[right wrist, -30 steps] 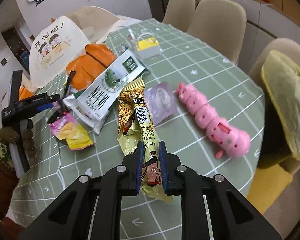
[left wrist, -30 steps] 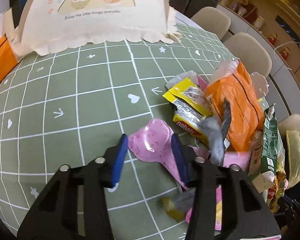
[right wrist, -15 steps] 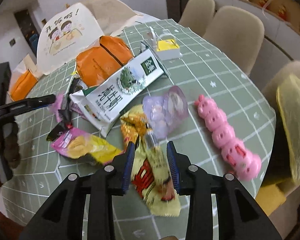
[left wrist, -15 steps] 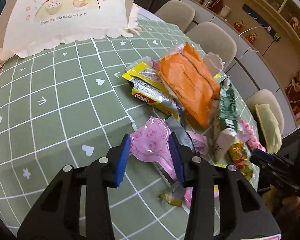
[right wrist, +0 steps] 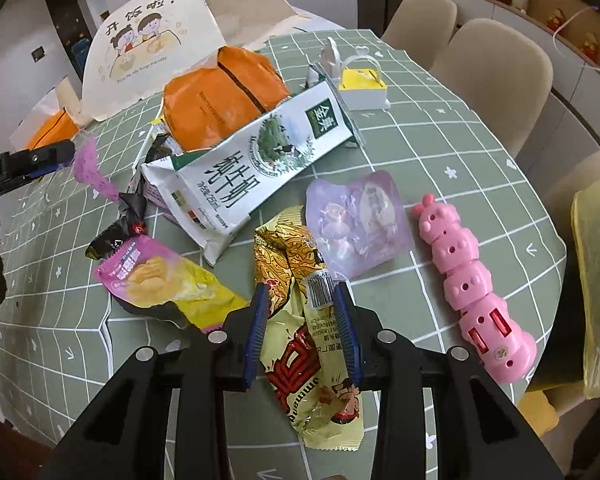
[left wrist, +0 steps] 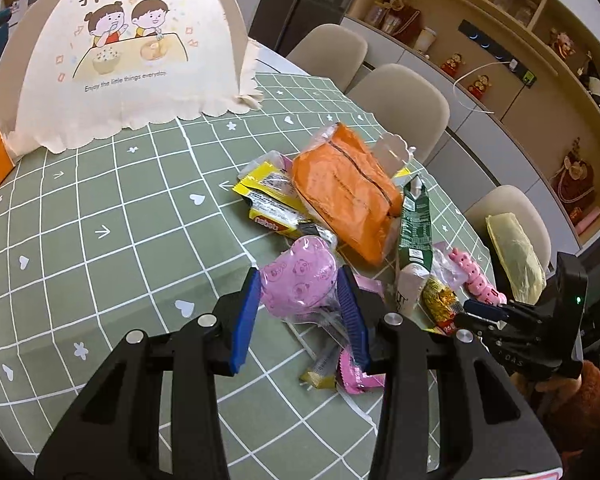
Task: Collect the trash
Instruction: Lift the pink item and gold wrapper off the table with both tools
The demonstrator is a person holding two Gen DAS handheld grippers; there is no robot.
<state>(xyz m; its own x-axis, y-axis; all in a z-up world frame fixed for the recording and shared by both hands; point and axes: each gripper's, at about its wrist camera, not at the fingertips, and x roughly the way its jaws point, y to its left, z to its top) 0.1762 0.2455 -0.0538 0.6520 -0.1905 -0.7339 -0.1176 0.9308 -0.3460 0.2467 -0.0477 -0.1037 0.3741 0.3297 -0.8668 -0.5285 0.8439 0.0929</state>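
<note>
Green grid tablecloth (left wrist: pixel 100 208). Left wrist view: left gripper (left wrist: pixel 300 312) clamps pink printed wrapper (left wrist: pixel 300 280), raised off the cloth. Right wrist view: right gripper (right wrist: pixel 302 320) jaws apart, straddling yellow noodle-snack packet (right wrist: pixel 300 320) lying flat on the cloth

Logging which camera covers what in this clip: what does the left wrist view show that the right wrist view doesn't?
Only the left wrist view: the yellow wafer wrapper beside the orange bag, wall shelves with figurines, and the left gripper with its pads against the pink lollipop-shaped wrapper.

Only the right wrist view: the white holder with a yellow insert, the pale purple blister pack, the pink-and-yellow snack packet.

Both: orange bag, green-and-white milk carton, pink caterpillar toy, food cover, yellow noodle snack wrapper between the right gripper's open jaws.
</note>
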